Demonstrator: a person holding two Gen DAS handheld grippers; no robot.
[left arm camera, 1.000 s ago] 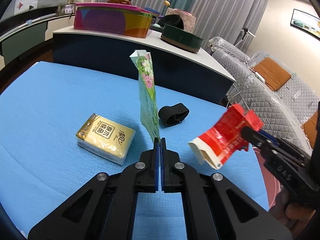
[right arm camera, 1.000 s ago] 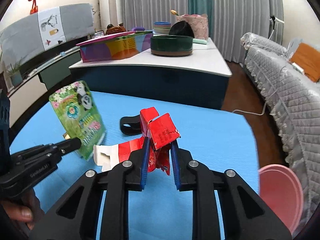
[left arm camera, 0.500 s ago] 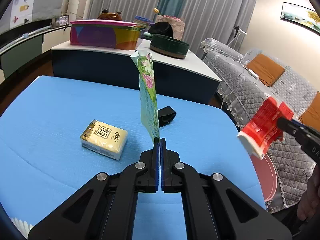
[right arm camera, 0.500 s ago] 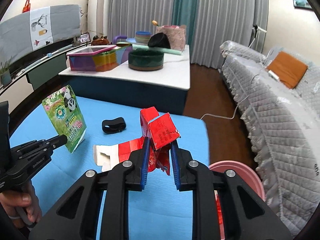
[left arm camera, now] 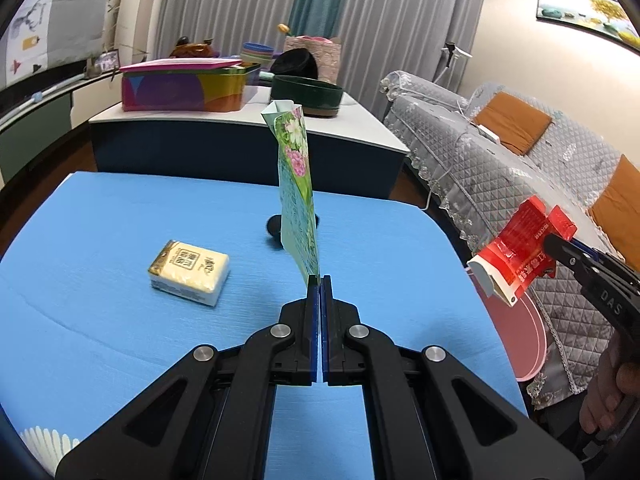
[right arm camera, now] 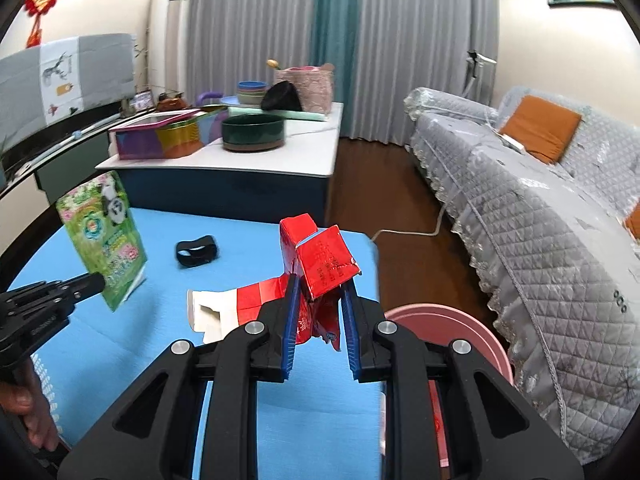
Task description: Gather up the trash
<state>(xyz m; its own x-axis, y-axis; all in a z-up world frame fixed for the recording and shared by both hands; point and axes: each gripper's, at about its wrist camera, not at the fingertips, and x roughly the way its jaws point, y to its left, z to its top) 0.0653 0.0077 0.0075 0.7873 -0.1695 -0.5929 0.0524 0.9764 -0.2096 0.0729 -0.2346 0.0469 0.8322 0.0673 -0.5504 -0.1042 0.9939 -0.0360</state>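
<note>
right gripper pinching a crushed red carton, jaws pressed on its crumpled middle; the carton's flattened white-ended tail sticks out to the left, so its long axis runs crosswise to the fingers. carton is in the air, at the right edge of the blue table. the pink bin sits on the floor just beyond that edge, below and slightly right of the jaws; part of its rim is hidden behind the right finger. in the left wrist view the same carton hangs over the bin, its white end lowest. judgement: right hand is the nearer one to the bin and its drop is next; the move likely needs only a small shift rightward so the long tail clears the table edge and the rim, else it could snag or land on the table. left gripper pressed together on the bottom corner of a green pouch, which stands upright, edge-on to the camera, over the table middle, well apart from the bin; it must cross the table to the right. yellow tissue pack lies flat on the table left of the pouch, black band farther back; neither touched.
</note>
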